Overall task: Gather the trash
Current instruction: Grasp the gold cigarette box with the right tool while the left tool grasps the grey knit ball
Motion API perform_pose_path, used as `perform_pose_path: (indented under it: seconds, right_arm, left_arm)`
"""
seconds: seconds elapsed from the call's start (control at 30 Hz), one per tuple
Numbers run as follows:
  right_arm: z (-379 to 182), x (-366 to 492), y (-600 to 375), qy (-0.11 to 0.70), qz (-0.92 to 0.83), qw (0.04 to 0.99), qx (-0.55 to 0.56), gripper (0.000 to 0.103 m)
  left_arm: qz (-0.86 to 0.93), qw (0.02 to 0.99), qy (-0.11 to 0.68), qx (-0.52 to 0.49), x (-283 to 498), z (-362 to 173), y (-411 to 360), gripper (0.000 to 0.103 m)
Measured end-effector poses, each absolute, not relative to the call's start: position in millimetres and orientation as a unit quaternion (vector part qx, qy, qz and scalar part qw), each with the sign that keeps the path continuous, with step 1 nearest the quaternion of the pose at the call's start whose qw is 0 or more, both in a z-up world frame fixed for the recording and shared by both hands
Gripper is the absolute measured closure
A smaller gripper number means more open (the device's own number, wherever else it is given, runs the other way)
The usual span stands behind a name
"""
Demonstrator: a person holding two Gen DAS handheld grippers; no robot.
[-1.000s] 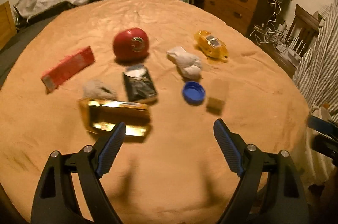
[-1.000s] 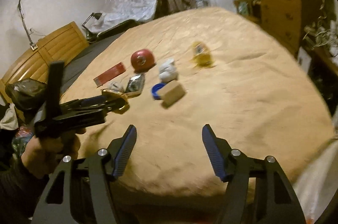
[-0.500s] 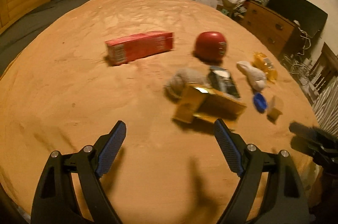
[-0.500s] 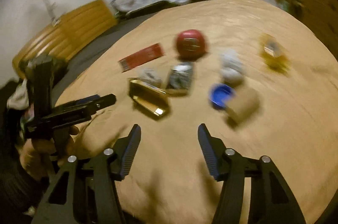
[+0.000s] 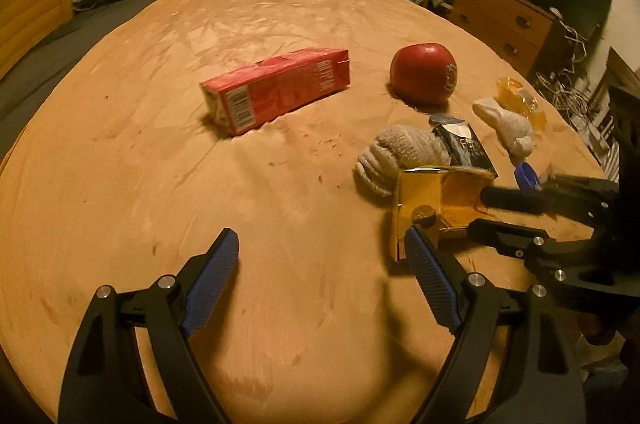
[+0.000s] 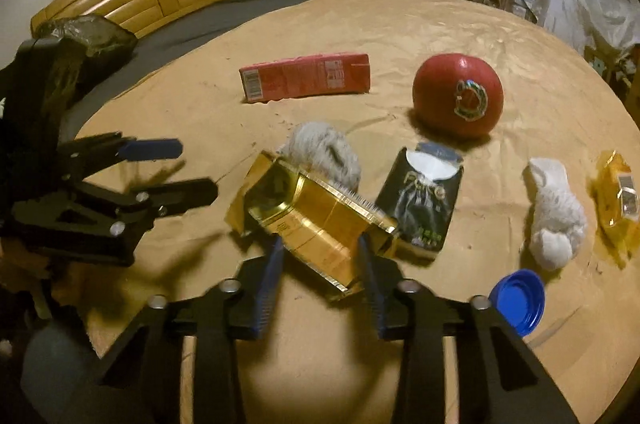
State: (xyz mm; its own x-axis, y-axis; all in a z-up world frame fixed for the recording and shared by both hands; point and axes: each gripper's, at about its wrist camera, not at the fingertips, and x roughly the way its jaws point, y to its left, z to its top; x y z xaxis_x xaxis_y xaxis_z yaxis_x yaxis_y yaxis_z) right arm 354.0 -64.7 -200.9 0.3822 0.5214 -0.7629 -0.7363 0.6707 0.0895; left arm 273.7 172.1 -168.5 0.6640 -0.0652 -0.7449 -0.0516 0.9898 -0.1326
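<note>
Now gold box (image 6: 320, 220) sits between closing right fingers (image 6: 272, 264).

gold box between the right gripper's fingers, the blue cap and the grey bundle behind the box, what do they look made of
Gold box: seemingly thin card with a metallic foil finish; mirror-like glints, sharp folds, an open flap. The right gripper is closing around it.
Blue cap: likely moulded plastic; smooth, even colour, raised rim.
Grey bundle: knitted fabric, perhaps a rolled sock; ribbed, fuzzy, matte.

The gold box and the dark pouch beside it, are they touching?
Cannot tell. In the right wrist view the gold box overlaps the dark pouch, but no view shows contact or a gap.
</note>
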Motion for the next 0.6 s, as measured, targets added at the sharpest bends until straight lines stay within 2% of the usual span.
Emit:
perform_pose_path:
  seconds: [0.07, 0.2, 0.23, 0.27, 0.3, 0.6]
  right_arm:
    - [-205.6, 352.8, -69.1, 0.407, 0.381, 0.820, -0.130, 0.077]
    - [-200.8, 352.1, -78.2, 0.395, 0.381, 0.827, -0.122, 0.075]
    - [-196.0, 351.1, -80.5, 0.388, 0.392, 0.825, -0.120, 0.059]
    - [-192.3, 350.7, -81.8, 0.383, 0.401, 0.823, -0.126, 0.036]
    - [-186.5, 347.9, -82.2, 0.366, 0.404, 0.824, -0.154, 0.030]
    - [-196.8, 344.2, -38.7, 0.322, 0.415, 0.781, -0.339, 0.029]
  left_arm:
    - [-0.006, 0.908, 0.413, -0.067, 280.6, -171.4, 173.9, 0.021]
    - [-0.006, 0.904, 0.419, -0.080, 286.8, -176.1, 180.2, 0.022]
    - [-0.009, 0.904, 0.418, -0.087, 285.1, -175.5, 183.2, 0.022]
    - [-0.011, 0.904, 0.418, -0.091, 283.3, -174.9, 186.0, 0.021]
    - [-0.014, 0.904, 0.417, -0.091, 281.1, -174.2, 188.9, 0.022]
    - [-0.040, 0.901, 0.430, -0.050, 285.5, -172.9, 196.0, 0.022]
